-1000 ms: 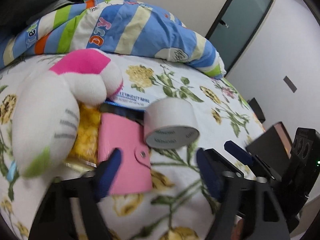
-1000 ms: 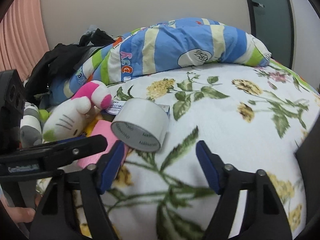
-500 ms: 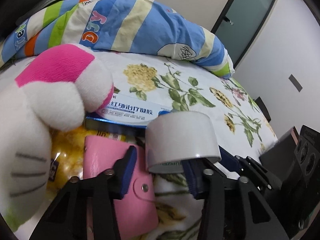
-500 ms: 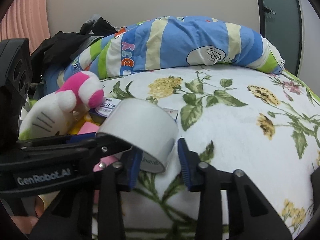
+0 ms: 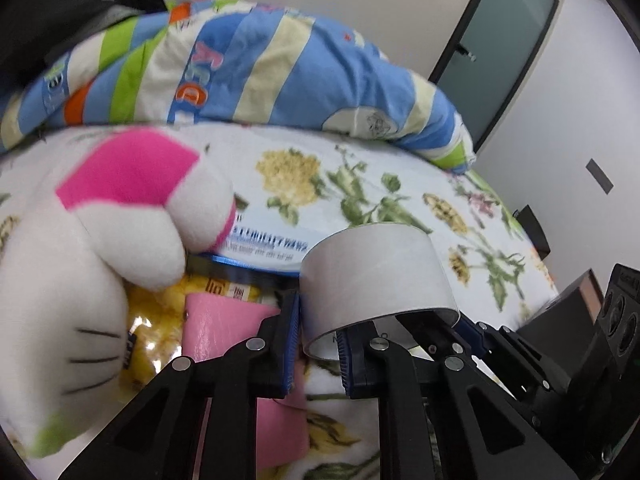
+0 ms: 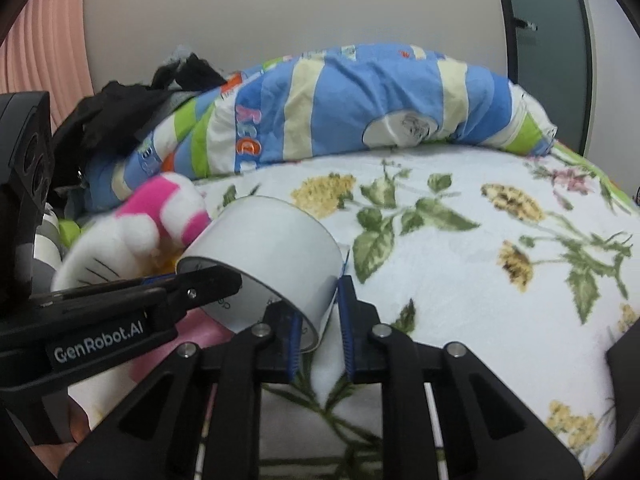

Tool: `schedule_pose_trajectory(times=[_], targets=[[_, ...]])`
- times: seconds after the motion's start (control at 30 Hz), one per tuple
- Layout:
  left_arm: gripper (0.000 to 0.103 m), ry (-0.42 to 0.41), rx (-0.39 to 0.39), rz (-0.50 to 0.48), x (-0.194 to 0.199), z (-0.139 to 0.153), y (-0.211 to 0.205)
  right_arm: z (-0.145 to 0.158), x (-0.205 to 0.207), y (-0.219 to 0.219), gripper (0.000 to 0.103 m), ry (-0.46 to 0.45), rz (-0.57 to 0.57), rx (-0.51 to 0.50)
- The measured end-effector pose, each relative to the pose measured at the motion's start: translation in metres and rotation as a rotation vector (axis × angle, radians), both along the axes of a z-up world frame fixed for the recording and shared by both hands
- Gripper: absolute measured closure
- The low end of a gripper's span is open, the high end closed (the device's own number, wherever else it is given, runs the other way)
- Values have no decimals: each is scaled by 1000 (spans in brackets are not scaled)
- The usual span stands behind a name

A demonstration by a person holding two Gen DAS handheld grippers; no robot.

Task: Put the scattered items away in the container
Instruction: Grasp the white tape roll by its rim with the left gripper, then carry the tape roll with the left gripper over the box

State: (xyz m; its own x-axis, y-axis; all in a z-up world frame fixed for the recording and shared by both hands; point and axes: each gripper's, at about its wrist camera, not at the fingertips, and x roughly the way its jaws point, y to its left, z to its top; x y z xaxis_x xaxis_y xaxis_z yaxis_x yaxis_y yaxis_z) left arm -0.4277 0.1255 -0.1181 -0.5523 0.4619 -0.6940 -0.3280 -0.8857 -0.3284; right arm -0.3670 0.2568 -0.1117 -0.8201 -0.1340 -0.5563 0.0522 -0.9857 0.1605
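**Both grippers grip the roll of tape on the bed**

The roll of silver tape [image 5: 376,276] lies on the flowered bed cover [image 6: 460,264], tilted, with its open core toward the cameras. The left gripper [image 5: 318,344] has its jaws clenched on the left wall of the roll: one blue pad [image 5: 294,340] presses on the outside, the other is inside the core. The right gripper [image 6: 320,334] grasps the right wall of the same roll in the same way, one pad [image 6: 296,340] inside the core and one outside, beside the bed cover. In the right wrist view, the left gripper enters from the left side and its finger reaches the near rim of the roll.

Just left of the roll lies a pink wallet [image 5: 228,324] with a snap button. Behind the wallet is a yellow snack bag [image 5: 156,320], partly under a white plush cat [image 5: 80,280] with a pink bow. A flat white and blue box [image 5: 276,248] with printed text lies on the far side of the roll, and the plush ear rests on it. At the far end of the bed is a striped blue, green and cream pillow [image 6: 360,112], with black clothing [image 6: 120,116] at its left. A dark box [image 5: 568,312] stands at the right edge of the left wrist view; I cannot tell if it is the container.
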Motion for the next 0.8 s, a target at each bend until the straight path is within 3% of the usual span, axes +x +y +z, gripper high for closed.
schedule_pose_trajectory(times=[0.57, 0.8], targets=[[86, 184, -6, -57, 82, 141, 38, 127, 88, 38, 85, 166, -52, -45], [86, 239, -18, -100, 121, 178, 73, 164, 132, 70, 84, 206, -93, -49]])
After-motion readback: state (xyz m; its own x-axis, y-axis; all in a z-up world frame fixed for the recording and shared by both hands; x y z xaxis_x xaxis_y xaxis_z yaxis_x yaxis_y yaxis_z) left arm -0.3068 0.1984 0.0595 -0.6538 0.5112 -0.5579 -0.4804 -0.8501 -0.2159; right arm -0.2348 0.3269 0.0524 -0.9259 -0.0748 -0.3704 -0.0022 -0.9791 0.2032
